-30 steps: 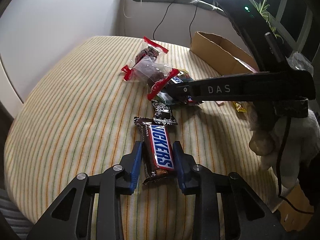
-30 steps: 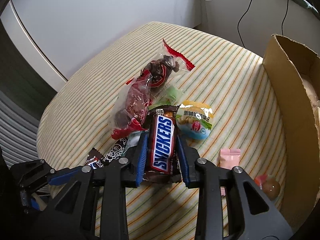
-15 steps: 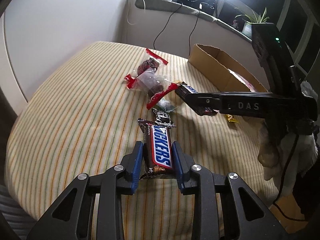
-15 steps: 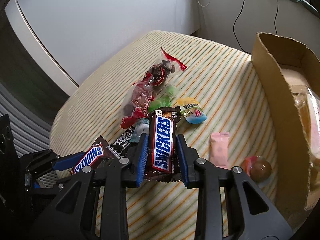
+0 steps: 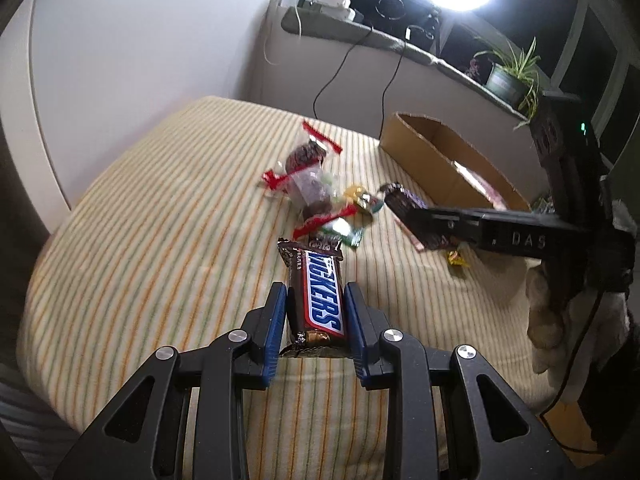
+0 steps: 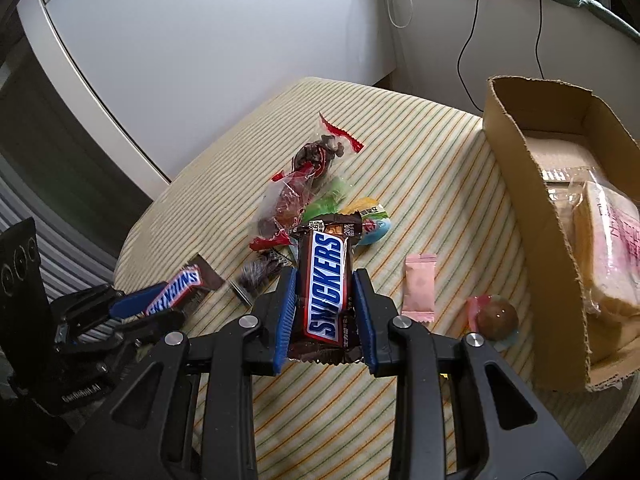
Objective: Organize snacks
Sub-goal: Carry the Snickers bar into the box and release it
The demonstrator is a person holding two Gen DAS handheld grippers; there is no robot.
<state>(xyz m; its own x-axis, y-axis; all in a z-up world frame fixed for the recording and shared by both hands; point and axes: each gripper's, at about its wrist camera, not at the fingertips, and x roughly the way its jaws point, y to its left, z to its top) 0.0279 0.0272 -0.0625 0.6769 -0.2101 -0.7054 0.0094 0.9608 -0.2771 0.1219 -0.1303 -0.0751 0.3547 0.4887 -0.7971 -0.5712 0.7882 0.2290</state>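
Both grippers [image 5: 316, 324] [image 6: 325, 320] grip Snickers bars [image 5: 318, 296] [image 6: 326, 284].

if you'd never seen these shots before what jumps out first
Two Snickers bars stand out: the left gripper has its jaws closed on one Snickers bar, and the right gripper has another Snickers bar in its jaws. Beyond them a heap of wrapped snacks lies mid-way across the striped cloth, with an open cardboard box at its right edge.

Two Snickers bars [image 5: 318, 302] [image 6: 328, 290], lifted, loose snacks [image 6: 304, 196] seemingly heaped beyond
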